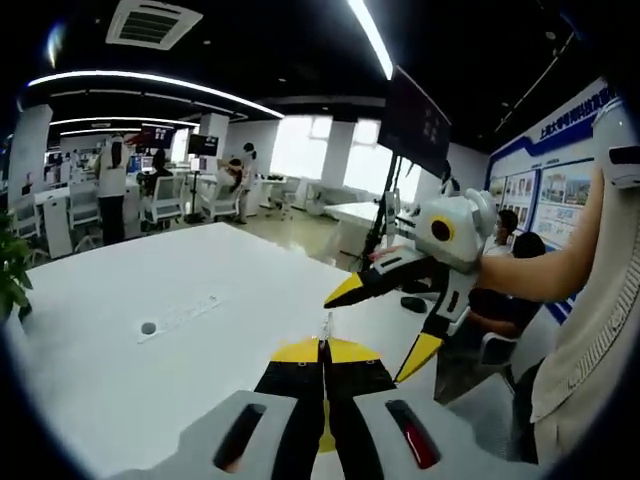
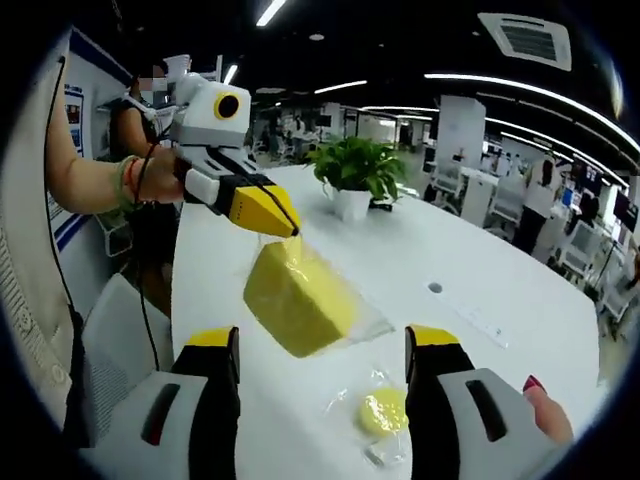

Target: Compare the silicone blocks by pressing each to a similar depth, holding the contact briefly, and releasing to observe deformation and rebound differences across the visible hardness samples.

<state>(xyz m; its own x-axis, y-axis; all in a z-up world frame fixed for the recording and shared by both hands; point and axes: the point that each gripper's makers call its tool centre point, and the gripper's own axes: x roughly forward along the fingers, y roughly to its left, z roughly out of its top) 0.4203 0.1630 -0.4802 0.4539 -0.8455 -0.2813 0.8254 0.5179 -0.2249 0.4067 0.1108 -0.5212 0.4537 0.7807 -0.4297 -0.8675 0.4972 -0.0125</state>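
Observation:
A yellow silicone block [image 2: 300, 300] in a clear plastic bag hangs in the air above the white table [image 2: 480, 250]. My left gripper [image 2: 268, 212] is shut on the bag's top corner, and in the left gripper view its jaws [image 1: 323, 350] meet on a thin sliver of plastic. My right gripper [image 2: 325, 340] is open, with the hanging block just ahead, between its two jaws and touching neither. It enters the left gripper view from the right [image 1: 380, 325]. A small round yellow sample [image 2: 381, 411] in its own clear bag lies on the table below.
A potted plant [image 2: 355, 170] stands at the table's far end. A small round hole [image 1: 148, 327] sits in the tabletop. The table's edge [image 2: 185, 300] runs along the left, with a seated person [image 1: 505, 300] beside it. Desks, chairs and people fill the room behind.

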